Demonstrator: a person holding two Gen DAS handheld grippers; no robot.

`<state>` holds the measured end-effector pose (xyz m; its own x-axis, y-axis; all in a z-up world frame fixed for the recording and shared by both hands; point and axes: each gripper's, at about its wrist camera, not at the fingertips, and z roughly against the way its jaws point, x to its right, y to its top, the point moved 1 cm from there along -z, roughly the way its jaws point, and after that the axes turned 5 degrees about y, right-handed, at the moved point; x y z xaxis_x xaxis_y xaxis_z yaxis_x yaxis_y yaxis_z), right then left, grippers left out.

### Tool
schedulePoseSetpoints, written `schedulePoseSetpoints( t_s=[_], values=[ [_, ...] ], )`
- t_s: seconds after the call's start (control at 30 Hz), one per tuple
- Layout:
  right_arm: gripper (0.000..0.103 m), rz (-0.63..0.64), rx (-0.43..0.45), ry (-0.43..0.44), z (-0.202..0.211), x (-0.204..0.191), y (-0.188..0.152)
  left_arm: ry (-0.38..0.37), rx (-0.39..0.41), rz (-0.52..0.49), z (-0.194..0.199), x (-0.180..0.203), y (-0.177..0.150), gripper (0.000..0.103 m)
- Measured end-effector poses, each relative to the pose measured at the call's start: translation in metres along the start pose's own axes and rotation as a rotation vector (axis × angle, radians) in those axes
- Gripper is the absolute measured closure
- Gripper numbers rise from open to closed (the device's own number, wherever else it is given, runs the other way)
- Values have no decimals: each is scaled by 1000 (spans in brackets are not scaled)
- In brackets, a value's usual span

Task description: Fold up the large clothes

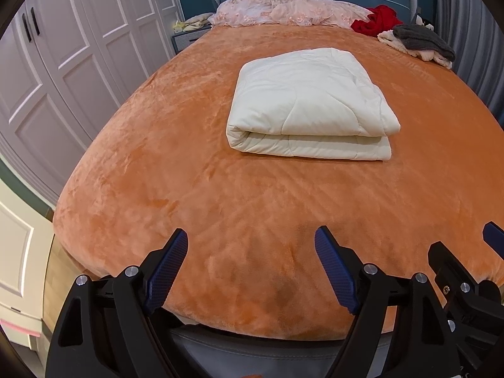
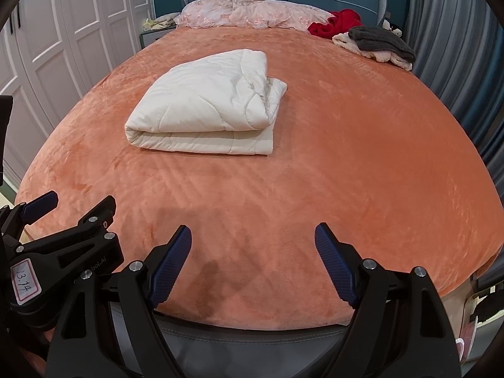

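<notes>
A cream quilted blanket (image 1: 310, 104) lies folded into a thick rectangle in the middle of the bed with the orange plush cover (image 1: 220, 208); it also shows in the right wrist view (image 2: 208, 104). My left gripper (image 1: 252, 245) is open and empty, held over the foot of the bed, well short of the blanket. My right gripper (image 2: 253, 242) is open and empty too, beside the left one. The left gripper's body shows at the left edge of the right wrist view (image 2: 63, 242).
A pink floral quilt (image 1: 283, 9) is bunched at the headboard. A red garment (image 1: 376, 20) and a grey and cream pile (image 1: 419, 42) lie at the far right corner. White wardrobe doors (image 1: 63, 63) stand on the left, grey curtains (image 2: 456, 47) on the right.
</notes>
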<state>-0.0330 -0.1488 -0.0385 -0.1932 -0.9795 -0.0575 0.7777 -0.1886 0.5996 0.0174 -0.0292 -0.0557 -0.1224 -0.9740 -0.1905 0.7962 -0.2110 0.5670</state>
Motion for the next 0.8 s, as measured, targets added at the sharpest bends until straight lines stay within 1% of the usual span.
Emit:
schedulePoseSetpoints(
  t_s=[0.27, 0.57, 0.8],
  values=[
    [25, -2, -2, 1, -2, 1, 0, -4, -5, 5, -5, 1, -1, 24],
    [25, -2, -8, -1, -5, 1, 0, -4, -5, 2, -6, 1, -1, 27],
    [25, 5, -10, -18, -8, -3, -2, 15, -10, 2, -8, 2, -3, 27]
  ],
)
